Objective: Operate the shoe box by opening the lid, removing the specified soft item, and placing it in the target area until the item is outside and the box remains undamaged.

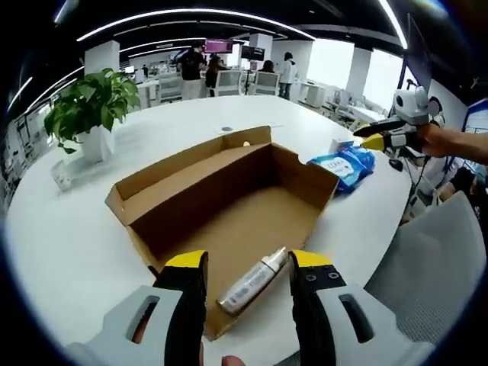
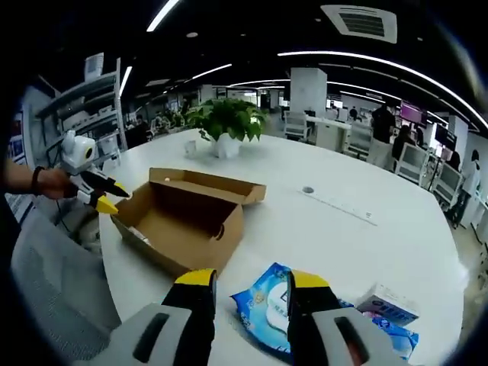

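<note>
On the round white bench [image 1: 76, 252] the open cardboard shoe box [image 1: 229, 191] holds just a small bottle [image 1: 252, 280] near the left tongs [image 1: 248, 267], parted and empty. The blue wipes pack [image 2: 271, 305] lies outside, right of the box, between the right tongs [image 2: 252, 280], parted, gripping nothing. I'd back both away gently, sparing the walls.

The shoe box [image 1: 229, 206] stands open on the desk [image 1: 69, 244], lid folded back; entry from above is unobstructed. Inside, a bottle [image 1: 252, 282] lies against the wall at the desk's near edge, the remaining floor bare. A blue wipes pack [image 2: 267, 305] lies just beside the box, a small carton [image 2: 389, 303] beyond it. A potted plant [image 1: 91, 114] stands well apart toward the far edge. A chair back [image 1: 442, 267] crowds the near edge.
</note>
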Motion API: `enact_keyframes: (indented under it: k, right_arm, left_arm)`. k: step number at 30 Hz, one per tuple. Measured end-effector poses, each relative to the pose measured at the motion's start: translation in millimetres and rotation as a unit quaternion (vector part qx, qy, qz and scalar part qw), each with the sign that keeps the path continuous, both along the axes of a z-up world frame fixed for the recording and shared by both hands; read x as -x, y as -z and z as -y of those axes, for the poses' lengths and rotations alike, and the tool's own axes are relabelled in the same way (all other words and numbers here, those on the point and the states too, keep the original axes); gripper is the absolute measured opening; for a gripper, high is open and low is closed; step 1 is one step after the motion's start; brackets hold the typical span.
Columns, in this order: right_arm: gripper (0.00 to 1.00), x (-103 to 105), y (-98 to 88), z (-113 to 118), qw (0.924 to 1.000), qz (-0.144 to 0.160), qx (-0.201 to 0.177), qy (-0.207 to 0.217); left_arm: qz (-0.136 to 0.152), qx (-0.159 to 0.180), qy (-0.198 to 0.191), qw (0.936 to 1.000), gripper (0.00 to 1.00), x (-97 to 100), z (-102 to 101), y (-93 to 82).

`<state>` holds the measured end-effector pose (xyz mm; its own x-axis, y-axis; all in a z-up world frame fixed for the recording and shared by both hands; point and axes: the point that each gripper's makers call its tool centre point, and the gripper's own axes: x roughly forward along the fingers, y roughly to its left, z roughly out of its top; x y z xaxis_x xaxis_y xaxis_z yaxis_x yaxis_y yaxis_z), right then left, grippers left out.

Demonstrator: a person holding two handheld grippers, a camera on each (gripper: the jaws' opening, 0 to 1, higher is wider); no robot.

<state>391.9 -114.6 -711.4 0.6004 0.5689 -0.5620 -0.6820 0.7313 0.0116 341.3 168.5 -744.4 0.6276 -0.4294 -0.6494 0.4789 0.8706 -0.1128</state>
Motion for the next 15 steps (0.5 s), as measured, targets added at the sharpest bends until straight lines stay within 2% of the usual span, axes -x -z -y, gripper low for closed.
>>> enact_keyframes:
  k: [7,11,15]
  right_arm:
    - [0.35,9.5,7.3,-9.0,1.0,-0.001,-0.003,-0.006]
    - [0.36,15.3,3.9,-10.7,0.9996,0.001,-0.024,0.014]
    - [0.36,22.1,8.0,-8.1,0.9994,-0.001,-0.023,0.027]
  left_arm:
    - [-0.004,-0.019,0.037,0.9991,0.43,-11.5,2.8,2.7]
    - [-0.004,-0.036,0.066,0.9971,0.43,-19.6,4.8,5.2]
    - [-0.008,-0.052,0.096,0.9939,0.43,-27.5,7.6,8.2]
